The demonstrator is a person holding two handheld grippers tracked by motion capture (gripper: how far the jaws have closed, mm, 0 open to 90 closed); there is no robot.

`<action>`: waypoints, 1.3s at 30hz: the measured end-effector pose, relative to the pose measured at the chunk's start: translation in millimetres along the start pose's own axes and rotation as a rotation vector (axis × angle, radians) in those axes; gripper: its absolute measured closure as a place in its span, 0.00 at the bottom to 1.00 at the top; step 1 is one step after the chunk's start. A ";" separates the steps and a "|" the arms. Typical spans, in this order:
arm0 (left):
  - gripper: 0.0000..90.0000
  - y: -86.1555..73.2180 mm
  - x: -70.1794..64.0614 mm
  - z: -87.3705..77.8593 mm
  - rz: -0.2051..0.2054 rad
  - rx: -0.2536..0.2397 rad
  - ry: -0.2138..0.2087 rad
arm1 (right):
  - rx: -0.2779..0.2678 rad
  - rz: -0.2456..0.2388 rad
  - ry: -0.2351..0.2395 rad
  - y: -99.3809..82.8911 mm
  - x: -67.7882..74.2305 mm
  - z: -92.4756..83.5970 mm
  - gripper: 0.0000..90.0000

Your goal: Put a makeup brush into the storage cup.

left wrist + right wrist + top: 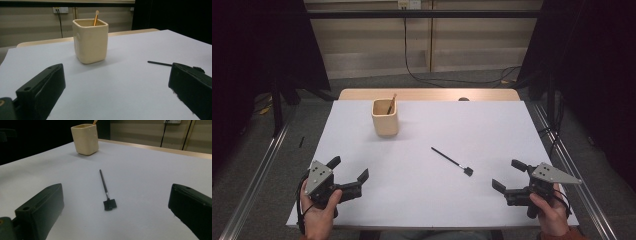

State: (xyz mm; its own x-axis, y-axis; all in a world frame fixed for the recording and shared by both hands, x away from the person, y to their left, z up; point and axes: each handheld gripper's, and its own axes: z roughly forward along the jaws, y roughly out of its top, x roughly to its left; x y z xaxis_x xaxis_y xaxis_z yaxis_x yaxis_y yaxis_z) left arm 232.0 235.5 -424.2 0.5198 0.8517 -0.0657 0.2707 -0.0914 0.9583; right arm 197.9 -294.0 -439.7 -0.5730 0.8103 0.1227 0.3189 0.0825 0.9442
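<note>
Here, both grippers hover spread wide and empty: the left gripper [348,174] by the counter's [492,125] near-left corner, the right gripper [508,174] by its near-right corner, their jaws touching nothing. The black brush [452,162] lies flat mid-counter, nearer the right gripper; the beige cup [385,118] stands toward the far edge.

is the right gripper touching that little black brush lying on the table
Apart. In the high view, bare white table shows between the right gripper and the black brush. The right gripper view shows it lying ahead of the open jaws.

open tabletop [422,185] ahead, cup [385,118] standing far left
</note>
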 end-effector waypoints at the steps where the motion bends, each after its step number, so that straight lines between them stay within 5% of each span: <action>1: 0.01 -0.8 0.4 -0.6 -0.001 -0.004 0.001 | -0.003 0.000 0.001 0.1 0.3 -0.2 0.00; 22: 0.01 -3.7 -2.8 -4.4 0.029 0.000 -0.040 | -0.020 -0.008 0.018 6.1 0.0 5.8 0.00; 39: 0.02 -3.7 -6.2 -5.1 0.027 0.001 -0.041 | -0.063 -0.021 0.033 36.4 -10.1 22.5 0.00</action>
State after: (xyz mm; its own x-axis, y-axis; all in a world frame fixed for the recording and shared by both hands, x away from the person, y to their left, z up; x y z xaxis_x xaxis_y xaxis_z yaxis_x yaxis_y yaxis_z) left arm 223.6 233.2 -426.0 0.5596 0.8272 -0.0508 0.2569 -0.1149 0.9596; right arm 232.3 -286.1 -413.4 -0.6041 0.7891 0.1114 0.2589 0.0621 0.9639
